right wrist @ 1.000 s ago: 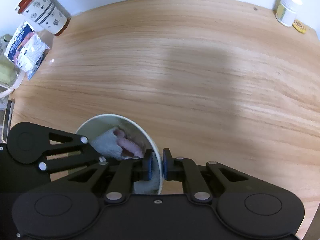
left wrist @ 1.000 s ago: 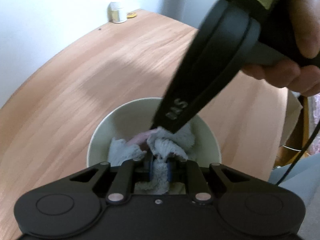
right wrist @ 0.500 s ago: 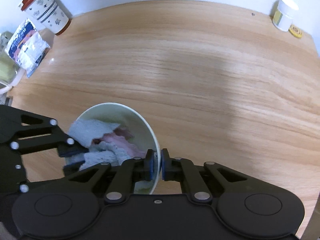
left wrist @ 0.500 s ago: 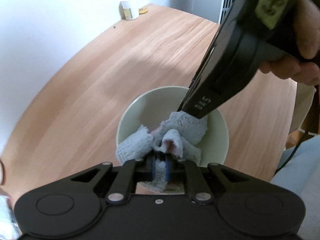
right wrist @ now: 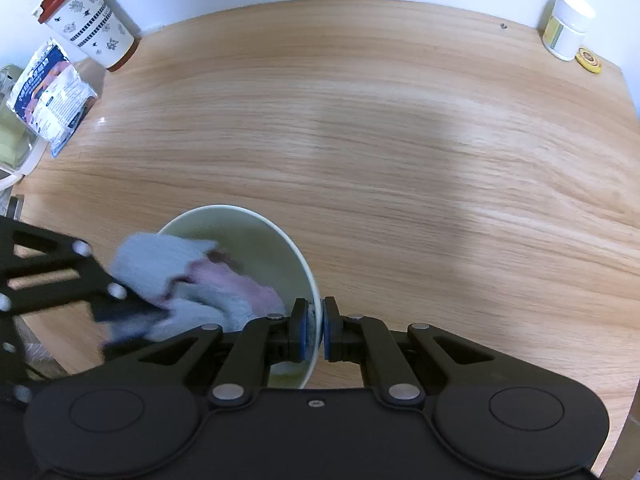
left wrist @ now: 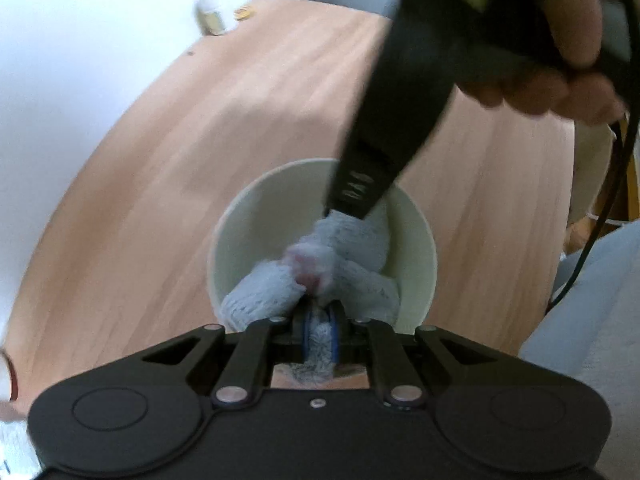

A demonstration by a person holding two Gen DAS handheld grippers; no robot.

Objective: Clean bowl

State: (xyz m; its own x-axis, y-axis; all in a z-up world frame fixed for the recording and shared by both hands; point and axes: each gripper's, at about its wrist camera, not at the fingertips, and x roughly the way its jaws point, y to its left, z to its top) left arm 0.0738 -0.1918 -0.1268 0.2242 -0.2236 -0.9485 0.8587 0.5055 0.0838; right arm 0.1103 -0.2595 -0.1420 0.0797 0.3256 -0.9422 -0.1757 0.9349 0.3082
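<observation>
A pale green bowl [left wrist: 256, 236] [right wrist: 248, 224] stands on the wooden table. Inside it lies a bunched light-blue and pink cloth [left wrist: 352, 248] [right wrist: 180, 276]. My left gripper [left wrist: 320, 336] points steeply down into the bowl and is shut on a fold of that cloth; it shows blurred in the right wrist view [right wrist: 120, 316] at the bowl's left side. My right gripper [right wrist: 316, 330] is shut on the bowl's near right rim, one pad inside and one outside. In the left wrist view its black body [left wrist: 372, 176] reaches down to the far rim, held by a hand [left wrist: 568, 40].
The table [right wrist: 400, 140] stretches wide beyond the bowl. At its far left stand a patterned cup with a red lid [right wrist: 86, 20] and a snack packet [right wrist: 48, 92]. A white jar [right wrist: 566, 26] and a small yellow disc [right wrist: 588, 60] sit at the far right corner.
My left gripper has rolled and swept the cloth around inside the bowl, bunching it from the near wall toward the left side. The right gripper has kept its hold on the rim.
</observation>
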